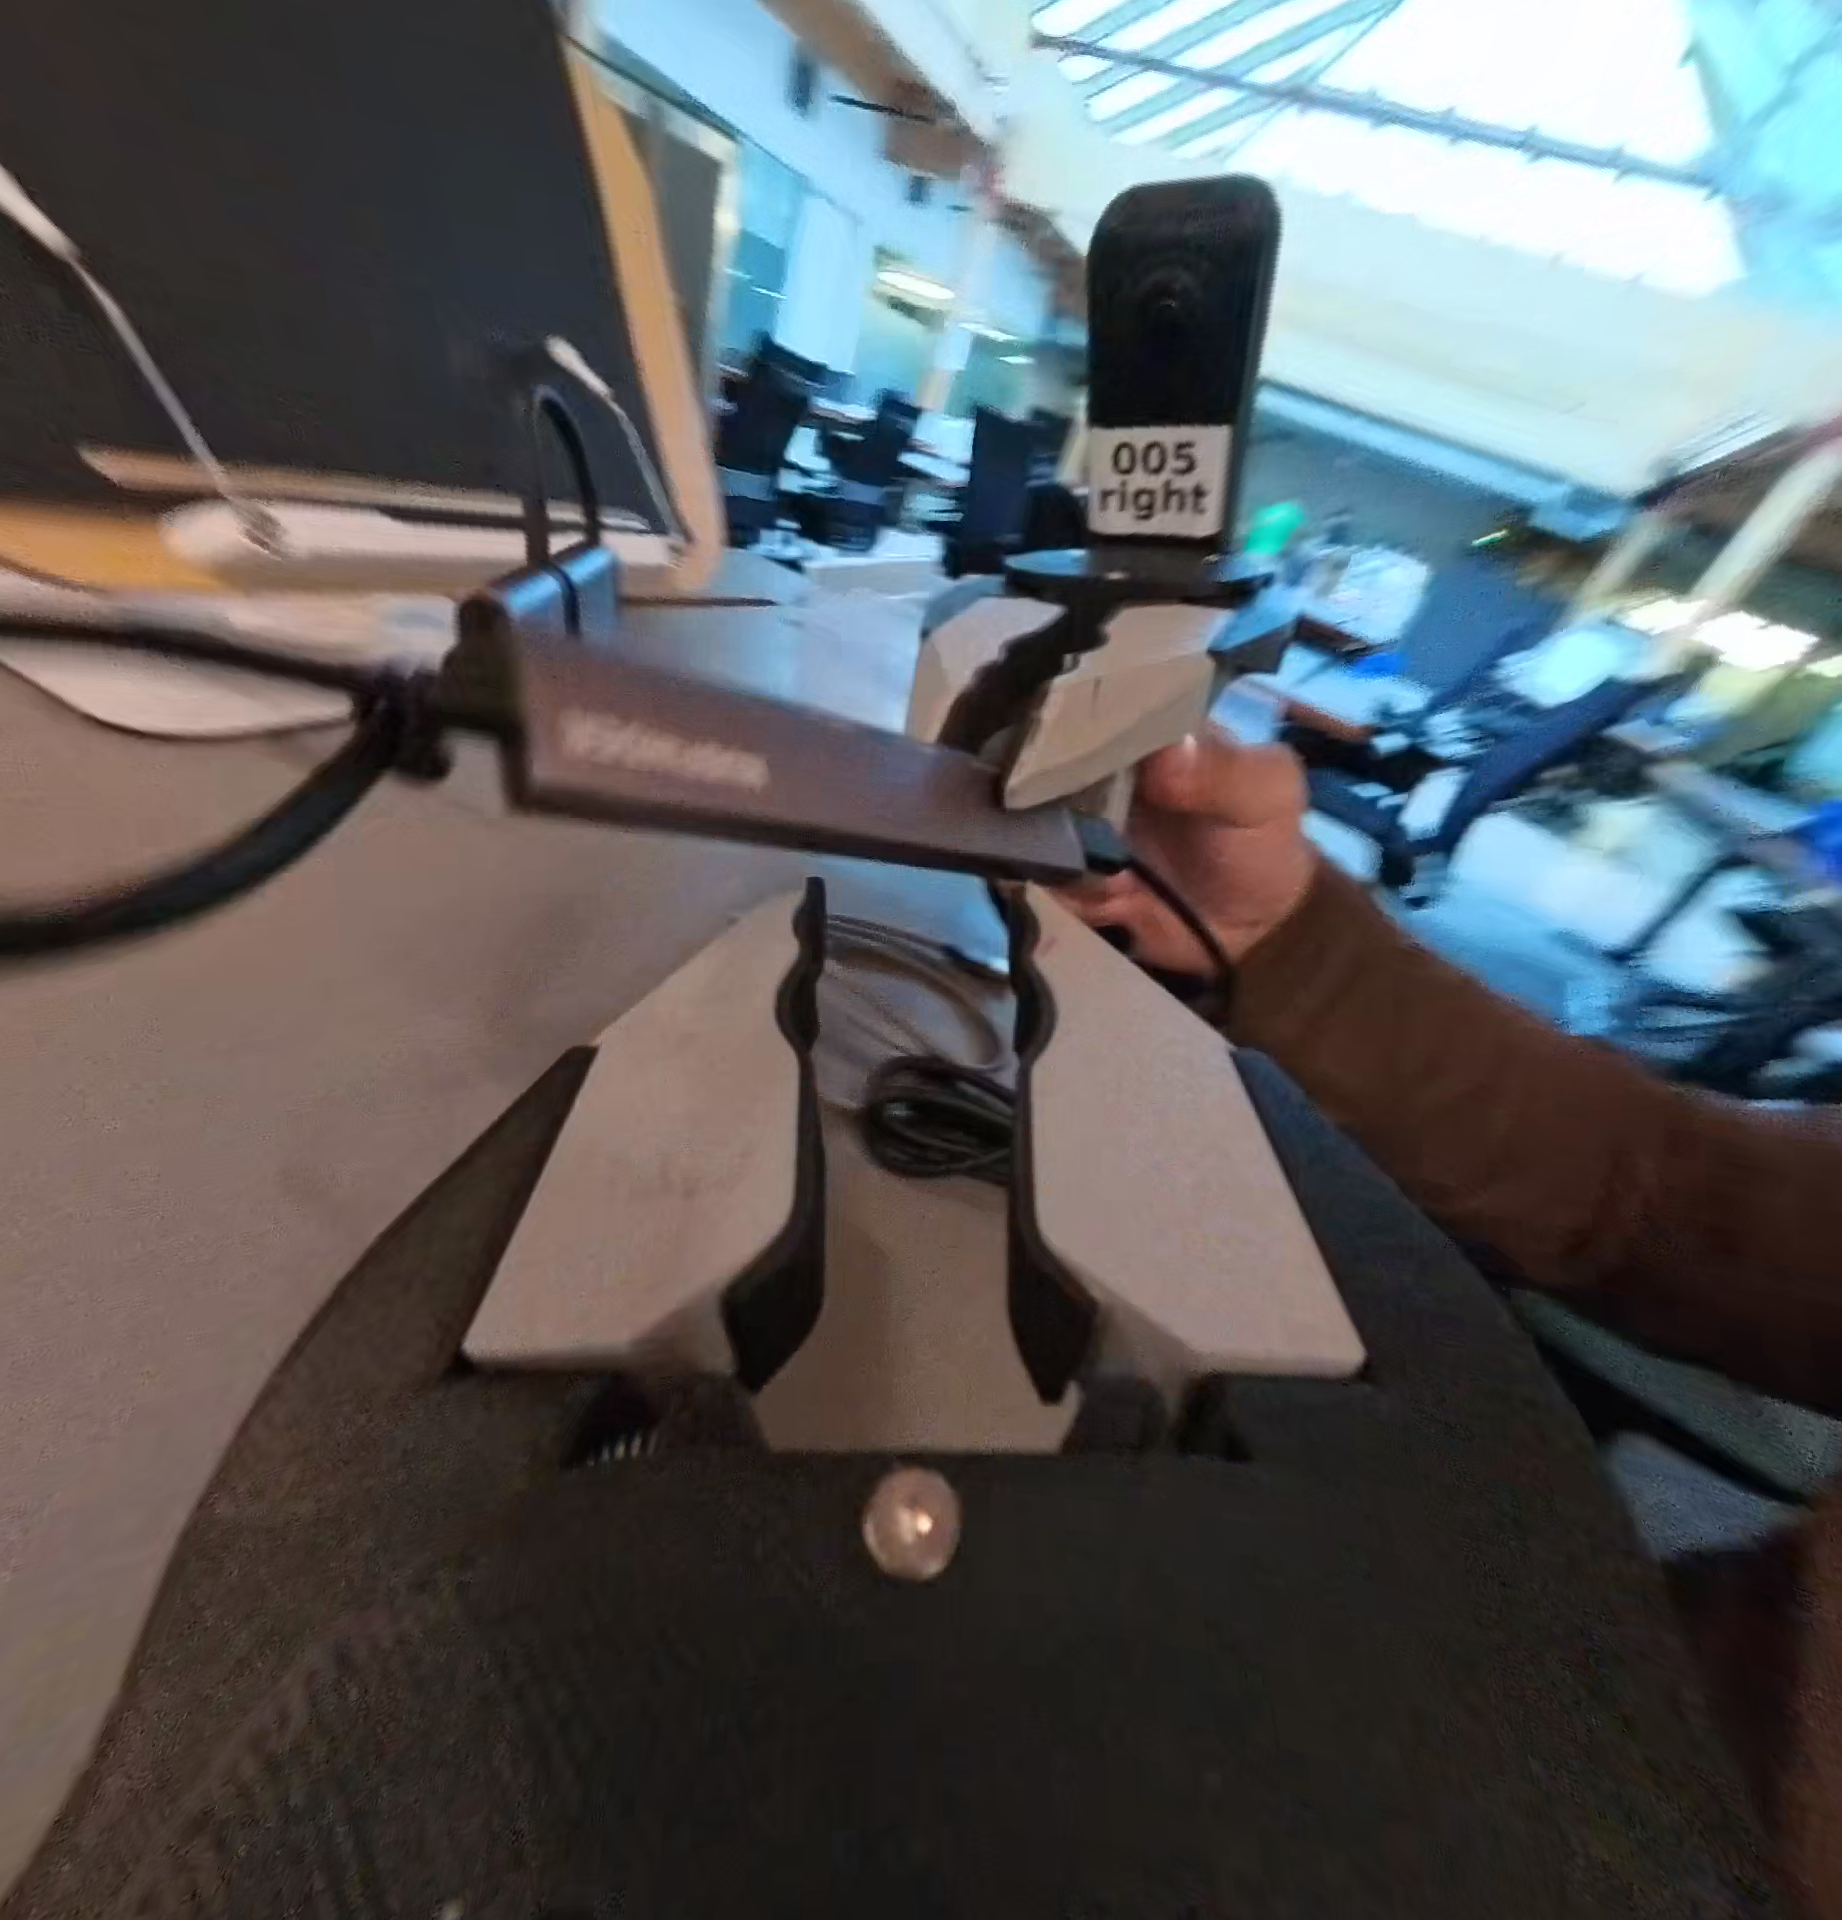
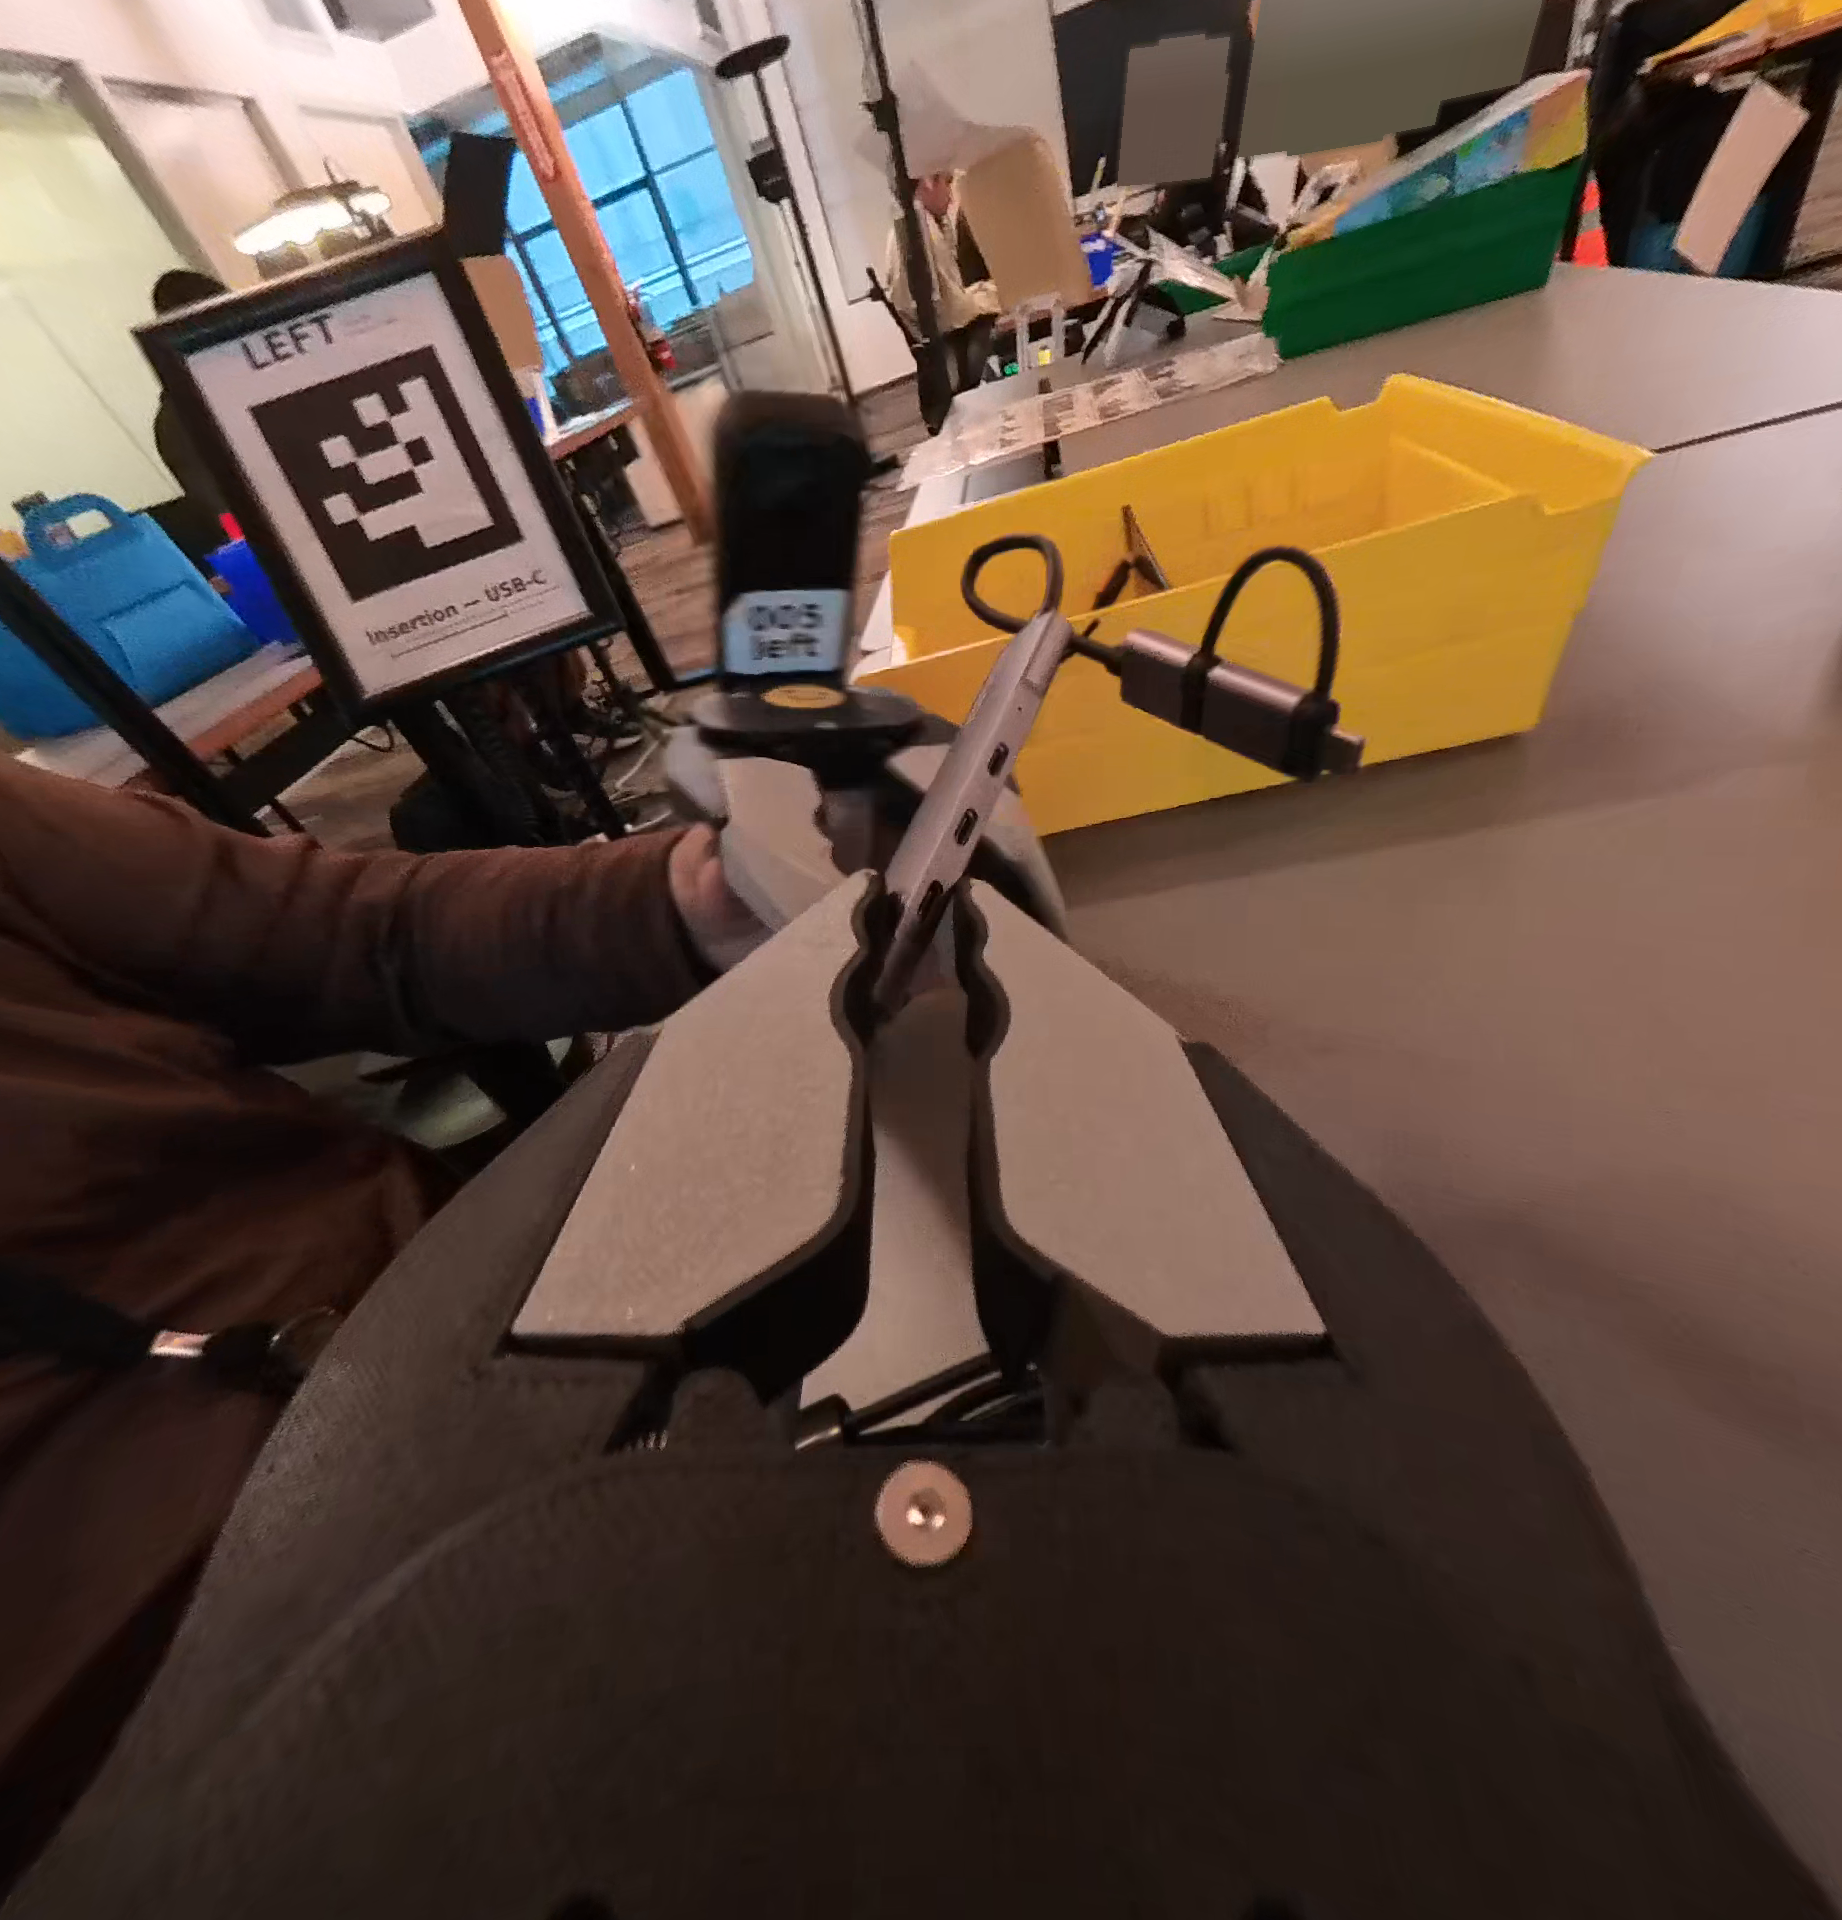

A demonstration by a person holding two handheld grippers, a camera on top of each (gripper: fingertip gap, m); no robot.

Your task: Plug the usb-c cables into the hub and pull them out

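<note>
Hub clamped edge-on in right claw above grey tabletop; left claw parted, empty, just beneath hub.

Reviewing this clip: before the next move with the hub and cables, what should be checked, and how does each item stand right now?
1. Right gripper grips the hub: ok, its fingers close on the hub's near end, which is lifted off the table.
2. Left gripper is free to take a cable: ok, open and empty, just below the hub.
3. Side ports are visible and unblocked: ok in the right wrist view.
4. Black cable is seated at the hub's end: cannot tell, the picture is blurred.
5. Spare coiled cable is within reach: ok, lying on the table under the left gripper.
</note>
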